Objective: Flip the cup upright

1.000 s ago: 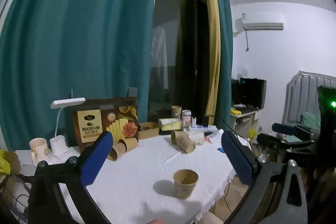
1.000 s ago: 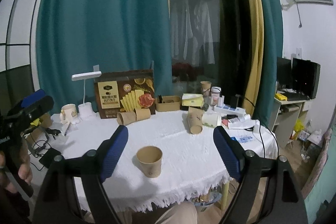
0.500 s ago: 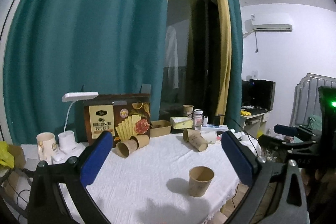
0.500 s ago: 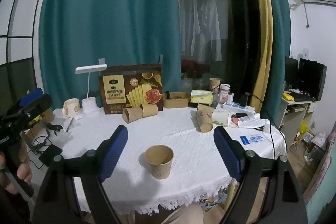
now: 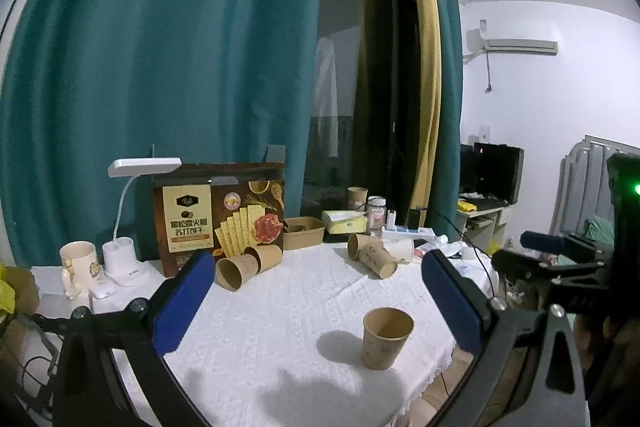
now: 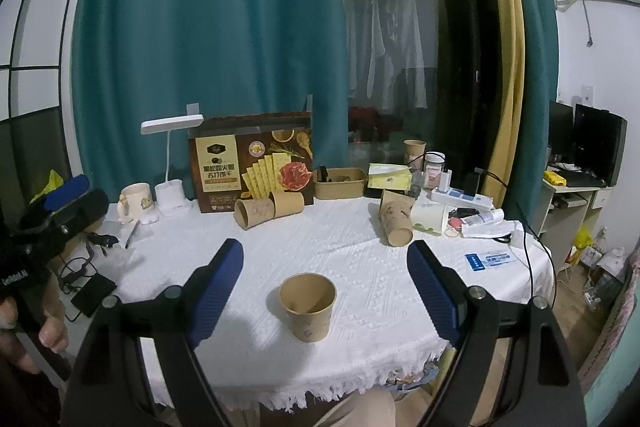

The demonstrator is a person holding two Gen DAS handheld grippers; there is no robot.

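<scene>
From the left wrist view, the left tool [image 5: 316, 301] is held above the near side of the bench [image 5: 280, 327], its blue fingers [image 5: 182, 301] spread wide with nothing between them. The brown paper cup [image 5: 386, 338] stands upright on the white tablecloth, mouth up, near the bench's front edge and toward the right finger, apart from both. Farther back, two paper cups lying on their sides [image 5: 246, 265] touch each other in front of a cracker box [image 5: 218, 217]. Another pair of tipped cups [image 5: 372, 258] lies to the right. A white desk lamp [image 5: 128, 219] and a cream mug [image 5: 78, 265] sit at the left end.

From the right wrist view, the right tool [image 6: 326, 291] is likewise spread wide and holds nothing. The upright paper cup [image 6: 308, 307] stands between the two fingers [image 6: 434, 297] as seen here, clear of each, its open mouth showing an empty inside. Behind it lie the tipped pair [image 6: 268, 209] by the cracker box [image 6: 252, 161] and a tipped cup [image 6: 396, 223] beside a white mug on its side [image 6: 430, 219]. The left tool [image 6: 60, 211] shows at the left edge, gripped in a hand [image 6: 24, 331].
</scene>
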